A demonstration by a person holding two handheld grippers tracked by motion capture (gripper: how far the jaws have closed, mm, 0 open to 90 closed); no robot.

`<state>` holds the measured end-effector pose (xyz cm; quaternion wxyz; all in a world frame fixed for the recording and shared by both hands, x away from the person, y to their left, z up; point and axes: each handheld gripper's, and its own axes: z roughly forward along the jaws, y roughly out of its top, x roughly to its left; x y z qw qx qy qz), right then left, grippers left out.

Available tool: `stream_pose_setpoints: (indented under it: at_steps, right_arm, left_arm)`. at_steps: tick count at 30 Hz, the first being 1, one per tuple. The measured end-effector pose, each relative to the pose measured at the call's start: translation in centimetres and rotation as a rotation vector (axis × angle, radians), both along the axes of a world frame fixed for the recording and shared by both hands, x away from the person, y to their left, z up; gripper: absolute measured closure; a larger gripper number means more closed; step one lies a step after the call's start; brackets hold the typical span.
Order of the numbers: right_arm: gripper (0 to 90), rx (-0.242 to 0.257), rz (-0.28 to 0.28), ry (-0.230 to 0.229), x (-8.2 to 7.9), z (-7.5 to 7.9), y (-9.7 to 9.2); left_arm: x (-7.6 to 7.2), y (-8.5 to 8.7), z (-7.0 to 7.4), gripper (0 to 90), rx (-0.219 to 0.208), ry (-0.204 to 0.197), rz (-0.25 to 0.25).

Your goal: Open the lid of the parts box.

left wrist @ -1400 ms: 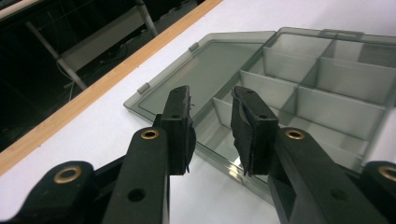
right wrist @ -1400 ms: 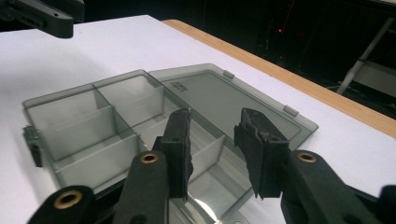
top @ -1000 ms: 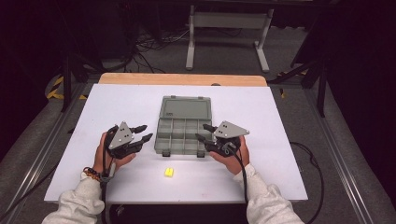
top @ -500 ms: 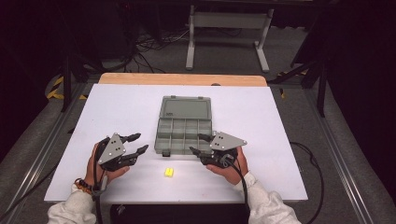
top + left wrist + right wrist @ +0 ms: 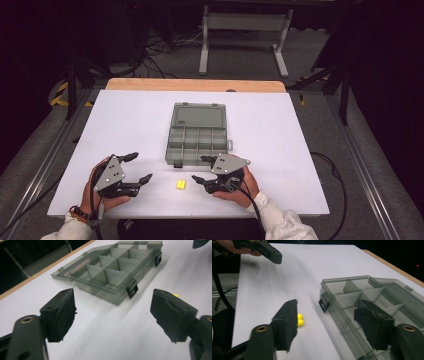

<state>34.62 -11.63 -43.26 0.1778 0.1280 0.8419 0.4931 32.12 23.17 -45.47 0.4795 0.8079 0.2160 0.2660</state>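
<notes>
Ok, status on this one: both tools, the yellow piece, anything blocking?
Left tool and right tool open, jaws just widening, nothing between them. Yellow piece on the table between them, untouched. Organizer box lid open. Nothing blocking.

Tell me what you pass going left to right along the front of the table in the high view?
Left gripper, open → small yellow piece on the white table → right gripper, open. The grey plastic compartment box lies behind them.

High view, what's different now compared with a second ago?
Both hands drew back from the box toward the near table edge. The left gripper and right gripper have just been opening, nothing between their jaws. The open box and the yellow piece stayed put.
</notes>
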Motion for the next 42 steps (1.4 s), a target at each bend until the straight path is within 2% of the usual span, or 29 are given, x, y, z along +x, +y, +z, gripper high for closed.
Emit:
stream_pose_setpoints:
  at_steps: [5, 10, 16, 21, 24, 29, 34, 40, 42]
  right_arm:
    - [28.4, -0.04, 0.025, 0.02, -0.4, -0.5, 0.9]
    - [27.2, -0.09, 0.065, 0.033, -0.8, -1.1, 2.0]
    - [31.5, -0.108, 0.093, 0.06, -0.8, -1.8, 2.8]
    - [38.1, -0.151, 0.132, 0.116, -0.3, -2.7, 3.7]
    - [38.9, -0.158, 0.14, 0.14, 0.1, -3.1, 4.1]
    - [40.6, -0.181, 0.155, 0.147, 0.3, -3.5, 4.7]
    - [42.2, -0.19, 0.166, 0.174, 0.8, -3.9, 5.2]
    - [48.3, -0.196, 0.16, 0.212, 1.6, -4.3, 5.5]
    - [49.2, -0.209, 0.167, 0.208, 1.6, -4.4, 5.6]
  left_arm:
    - [-0.7, 0.4, -0.6, 12.7, 0.007, 0.025, 0.014]
    - [-1.3, 1.0, -1.2, 5.9, -0.009, 0.06, 0.022]
    - [-1.7, 1.5, -1.3, 5.6, -0.016, 0.06, 0.027]
    - [-1.7, 1.7, -1.5, 5.6, -0.01, 0.065, 0.026]
    - [-1.8, 1.7, -1.6, 5.5, -0.009, 0.066, 0.024]
    - [-1.8, 1.7, -1.6, 5.6, -0.003, 0.067, 0.027]
    - [-1.8, 1.7, -1.7, 5.7, 0.002, 0.074, 0.03]
    - [-1.6, 1.7, -1.8, 5.9, 0.01, 0.078, 0.022]
    - [-1.6, 1.7, -1.8, 5.9, 0.009, 0.08, 0.022]
